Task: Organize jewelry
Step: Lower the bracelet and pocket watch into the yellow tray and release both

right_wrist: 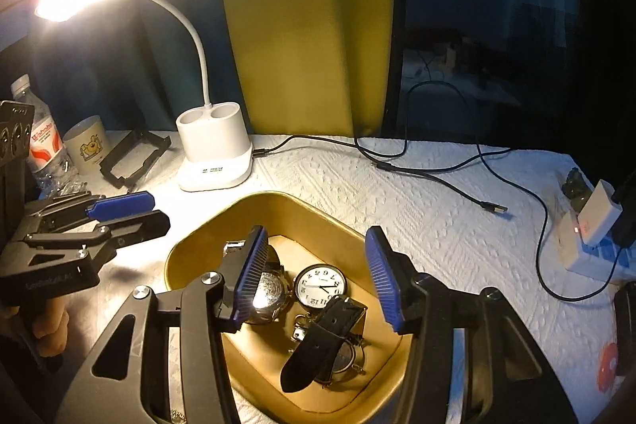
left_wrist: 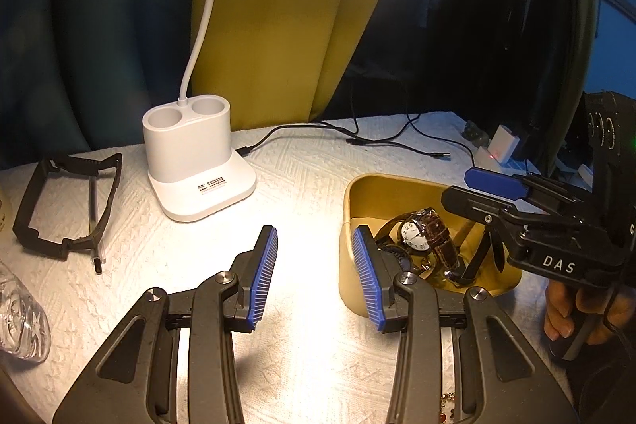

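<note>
A gold tray (left_wrist: 349,201) (right_wrist: 187,257) stands on the white cloth and holds several watches. A white-faced watch (left_wrist: 413,234) (right_wrist: 321,285) lies in its middle, with a silver-cased watch (right_wrist: 270,293) and a black strap (right_wrist: 318,344) beside it. My left gripper (left_wrist: 314,279) is open and empty, just left of the tray, its right finger at the tray's left wall. My right gripper (right_wrist: 314,281) is open and empty above the tray, its jaws on either side of the watches. It also shows in the left wrist view (left_wrist: 481,193). A beaded piece (left_wrist: 447,408) lies at the bottom edge.
A white desk lamp base (left_wrist: 198,161) (right_wrist: 214,150) stands behind the tray. A black frame (left_wrist: 67,201) (right_wrist: 133,157) lies to the left. A water bottle (right_wrist: 43,142) and mug (right_wrist: 87,146) stand far left. Black cables (right_wrist: 437,165) and a power strip (right_wrist: 588,241) lie to the right.
</note>
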Demonstrator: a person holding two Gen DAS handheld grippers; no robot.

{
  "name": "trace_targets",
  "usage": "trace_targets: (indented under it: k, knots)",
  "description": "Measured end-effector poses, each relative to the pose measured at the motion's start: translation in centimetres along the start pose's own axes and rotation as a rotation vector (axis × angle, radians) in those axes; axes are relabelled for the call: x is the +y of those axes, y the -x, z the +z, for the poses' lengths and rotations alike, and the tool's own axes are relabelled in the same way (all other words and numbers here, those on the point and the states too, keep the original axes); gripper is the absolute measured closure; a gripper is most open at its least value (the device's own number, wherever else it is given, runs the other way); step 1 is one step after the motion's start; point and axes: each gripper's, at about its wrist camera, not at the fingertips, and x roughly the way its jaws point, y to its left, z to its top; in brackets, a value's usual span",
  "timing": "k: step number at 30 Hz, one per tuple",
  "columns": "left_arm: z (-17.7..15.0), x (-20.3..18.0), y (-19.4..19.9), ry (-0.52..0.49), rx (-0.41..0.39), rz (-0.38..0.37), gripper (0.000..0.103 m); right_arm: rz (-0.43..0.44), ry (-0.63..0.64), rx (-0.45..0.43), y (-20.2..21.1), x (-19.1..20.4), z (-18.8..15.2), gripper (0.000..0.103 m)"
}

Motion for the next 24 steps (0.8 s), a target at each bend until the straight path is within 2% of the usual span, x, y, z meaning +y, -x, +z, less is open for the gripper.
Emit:
trace_targets:
  k: [13,24]
  knots:
    - [-0.7,-1.9,3.5,-0.034,-0.041,-0.009,0.061,-0.025,-0.002,-0.027,4.2,1.3,-1.8,0.052]
    - [-3.2,-2.6,6.5,-0.034,-0.032,-0.01,0.061,-0.019,-0.023,-0.014,7.1,2.7,-5.3,0.052]
